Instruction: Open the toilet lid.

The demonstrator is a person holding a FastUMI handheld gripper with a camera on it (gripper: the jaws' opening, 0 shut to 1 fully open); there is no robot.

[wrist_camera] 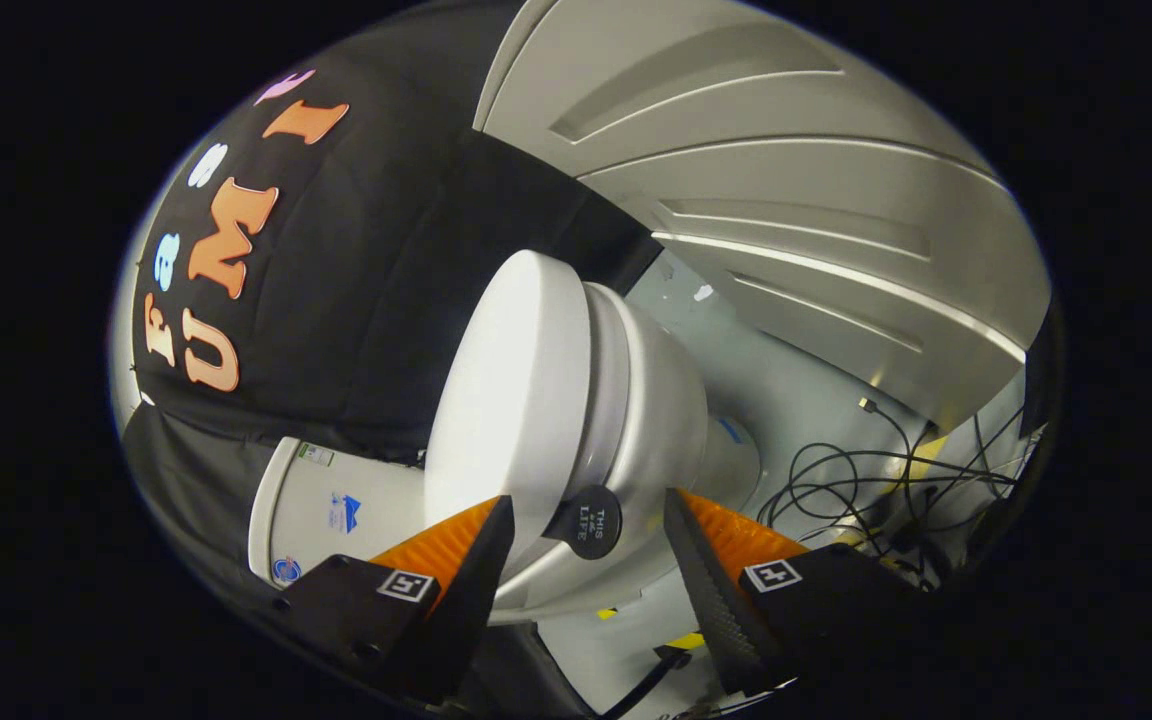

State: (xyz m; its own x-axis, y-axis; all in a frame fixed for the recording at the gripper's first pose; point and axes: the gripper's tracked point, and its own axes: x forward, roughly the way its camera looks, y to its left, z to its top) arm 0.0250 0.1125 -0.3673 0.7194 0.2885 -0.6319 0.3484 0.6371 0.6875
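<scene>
Gripper view: one gripper point(588, 545), two fingers spread apart, pinching nothing; one round black knob point(586, 521) sits in the gap between the fingers, touching neither as far as I can tell; knob is fixed at the front edge of one white toilet lid point(511, 400), which reaches from just ahead of the fingers toward 12 o'clock; lid looks slightly raised off the seat, a gap showing on its 3 o'clock side; one toilet bowl point(661, 410) at 3 o'clock of the lid; one white tank point(336, 500) at 9 o'clock of the lid, beyond the left finger; loose black cables point(856, 470) on the floor at 3 o'clock, beyond the right finger; count unclear, tangled.
</scene>
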